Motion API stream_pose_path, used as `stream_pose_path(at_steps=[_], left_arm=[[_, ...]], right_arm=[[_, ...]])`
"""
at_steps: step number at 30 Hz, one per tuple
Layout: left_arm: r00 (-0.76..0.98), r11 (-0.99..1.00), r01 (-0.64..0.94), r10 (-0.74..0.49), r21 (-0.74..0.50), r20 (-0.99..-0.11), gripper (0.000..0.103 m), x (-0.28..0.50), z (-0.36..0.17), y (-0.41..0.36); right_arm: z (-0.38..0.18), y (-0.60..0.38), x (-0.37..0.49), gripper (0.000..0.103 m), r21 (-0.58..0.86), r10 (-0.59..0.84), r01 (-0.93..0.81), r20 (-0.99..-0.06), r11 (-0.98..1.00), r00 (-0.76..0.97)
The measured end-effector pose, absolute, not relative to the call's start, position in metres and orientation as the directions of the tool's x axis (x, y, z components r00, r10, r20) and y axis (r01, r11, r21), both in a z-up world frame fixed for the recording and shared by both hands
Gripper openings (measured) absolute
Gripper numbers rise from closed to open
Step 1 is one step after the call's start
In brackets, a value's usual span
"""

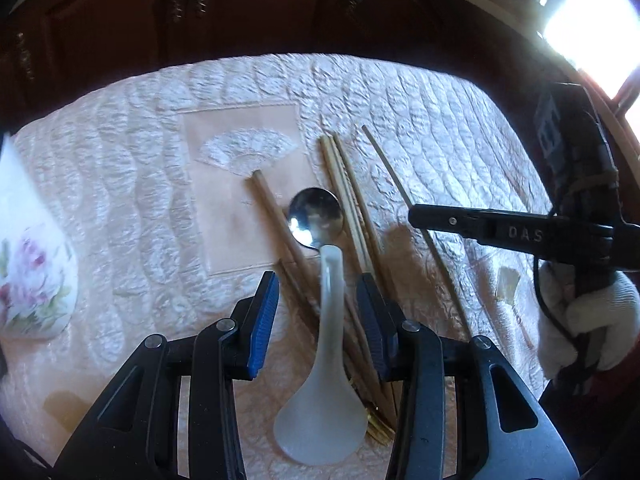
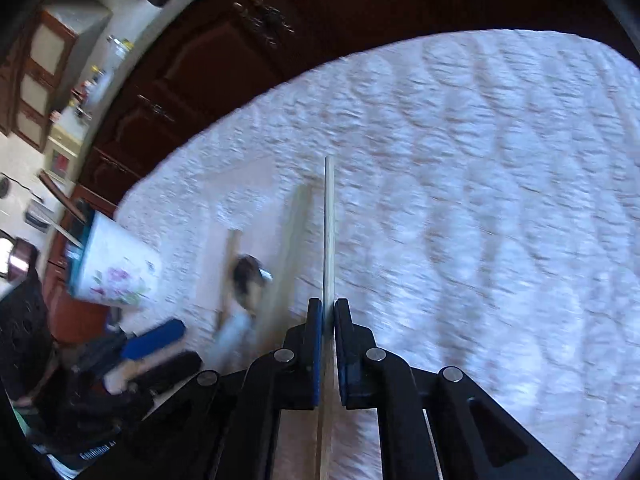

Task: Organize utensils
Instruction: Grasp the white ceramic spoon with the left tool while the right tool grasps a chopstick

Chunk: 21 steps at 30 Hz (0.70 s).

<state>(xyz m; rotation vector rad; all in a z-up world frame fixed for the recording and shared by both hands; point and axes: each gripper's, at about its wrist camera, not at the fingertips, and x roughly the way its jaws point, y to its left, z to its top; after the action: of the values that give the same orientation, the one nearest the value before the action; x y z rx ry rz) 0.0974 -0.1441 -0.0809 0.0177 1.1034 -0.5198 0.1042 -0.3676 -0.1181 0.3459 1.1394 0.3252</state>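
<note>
So the spoon [image 1: 318,268] is my landmark here: metal bowl, frosted white handle, lying on the quilted pink cloth [image 1: 420,92] that covers the desk. The left tool [image 1: 318,312] hangs right over its handle with the pads spread wide on either side, nothing pinched yet. The right tool [image 2: 328,312] is pressed together on a single chopstick [image 2: 329,220], which sticks straight out ahead of it and looks lifted off the cloth.

Loose chopsticks [image 1: 352,200] lie on both sides of the spoon, and some seem to run under its handle. That's my worry: closing on the handle could catch one of those sticks too, or nudge the whole pile sideways. The handle also looks smooth, so it might slip or swivel in a two-pad pinch.

The floral container [image 1: 36,280], probably the holder, sits well left of the spoon near the cloth's edge, so a careless swing could bump it. Right of the spoon there's plenty of bare cloth to move over.
</note>
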Motion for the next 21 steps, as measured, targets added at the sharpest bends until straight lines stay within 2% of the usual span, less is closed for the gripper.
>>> stream_pose_path(at_steps=[5, 9, 18, 20, 21], left_arm=[[0.303, 0.871, 0.449, -0.356, -0.197, -0.884, 0.030, 0.106, -0.089, -0.160], [0.305, 0.872, 0.464, -0.323, -0.157, -0.896, 0.014, 0.109, -0.093, -0.167], [0.315, 0.889, 0.394, -0.368, -0.232, -0.875, 0.012, 0.108, -0.082, -0.135], [0.334, 0.895, 0.370, -0.378, -0.249, -0.864, 0.012, 0.107, -0.075, -0.124], [0.343, 0.897, 0.364, -0.378, -0.249, -0.860, 0.012, 0.106, -0.073, -0.121]], right_arm=[[-0.124, -0.376, 0.102, 0.008, 0.406, 0.397, -0.058, -0.838, 0.912, 0.375], [-0.124, -0.382, 0.104, 0.013, 0.422, 0.411, -0.058, -0.828, 0.905, 0.381], [-0.120, -0.372, 0.138, 0.018, 0.403, 0.399, -0.073, -0.834, 0.912, 0.382], [-0.122, -0.369, 0.146, 0.018, 0.394, 0.395, -0.082, -0.839, 0.915, 0.376], [-0.123, -0.367, 0.149, 0.013, 0.386, 0.389, -0.087, -0.841, 0.918, 0.376]])
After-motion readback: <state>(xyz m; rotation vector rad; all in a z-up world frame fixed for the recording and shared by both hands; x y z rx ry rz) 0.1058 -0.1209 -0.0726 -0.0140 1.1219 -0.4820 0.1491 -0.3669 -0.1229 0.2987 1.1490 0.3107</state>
